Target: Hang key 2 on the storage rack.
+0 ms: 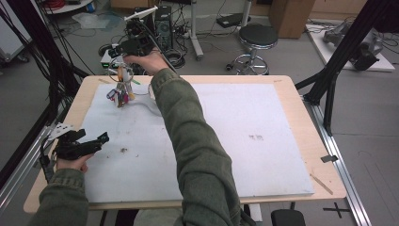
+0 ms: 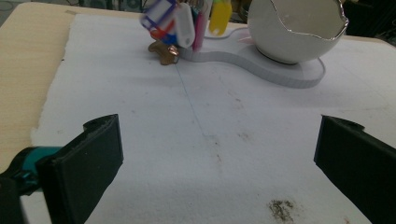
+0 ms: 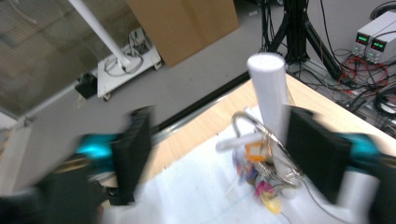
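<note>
Now the right gripper (image 3: 217,156), jaws apart, straddles the key ring (image 3: 266,149) hung on the post (image 3: 268,91) at eleven o'clock; a careless withdrawal could snag the ring and topple the stand.

White mat (image 1: 244,141) on wooden tabletop (image 1: 308,141); black stool (image 1: 256,37), cardboard box (image 3: 187,23) on floor behind.

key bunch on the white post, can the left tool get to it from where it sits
Probably yes. The left tool rests open at the near left edge, and bare mat lies between it and the key bunch. The right tool, open around the white post, crowds that spot.
</note>
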